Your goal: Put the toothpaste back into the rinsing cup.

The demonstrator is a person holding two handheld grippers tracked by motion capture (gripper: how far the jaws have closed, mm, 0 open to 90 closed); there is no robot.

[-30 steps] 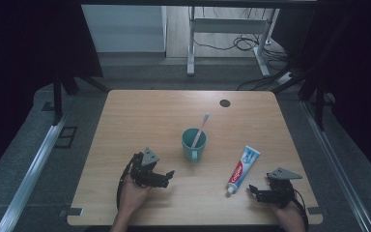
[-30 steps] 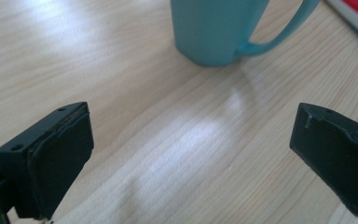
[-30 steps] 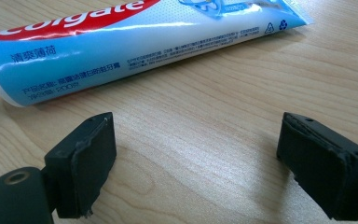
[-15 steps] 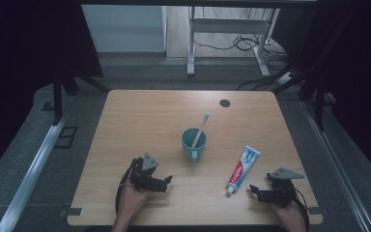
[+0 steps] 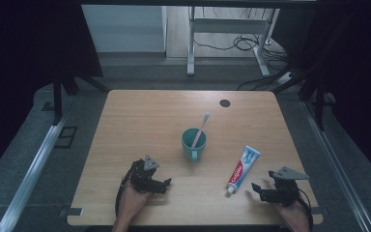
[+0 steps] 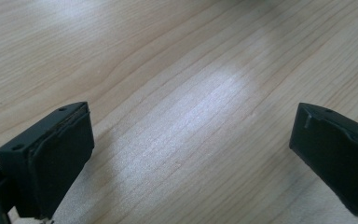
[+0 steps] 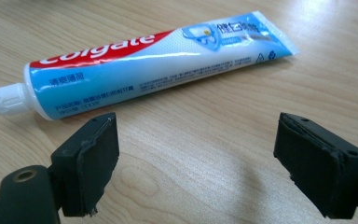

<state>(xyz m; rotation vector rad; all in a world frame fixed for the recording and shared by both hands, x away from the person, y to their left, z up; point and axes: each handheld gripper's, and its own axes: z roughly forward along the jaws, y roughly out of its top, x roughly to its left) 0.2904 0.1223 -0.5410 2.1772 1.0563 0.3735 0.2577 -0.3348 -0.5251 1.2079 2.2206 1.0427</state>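
So on the wooden table [image 5: 140, 121], left to right: the left gripper [image 5: 166, 183] sits low at about 7 o'clock near the front edge, held in a hand [image 5: 131, 199]. Its jaws are spread wide with nothing but bare wood between them, clear in the left gripper view [image 6: 191, 154].

Dead centre there's a teal mug [image 5: 193, 143] with a toothbrush [image 5: 201, 127] standing in it, leaning toward 1 o'clock.

Next is the toothpaste tube [image 5: 239, 169], lying flat at roughly 4 o'clock from the mug, white cap toward the front edge. In the right gripper view the tube [image 7: 140, 60] lies just beyond the jaws, not touched.

The right gripper [image 5: 255, 188] is at 5 o'clock, just beside the cap end, jaws wide apart and holding nothing [image 7: 196, 163].
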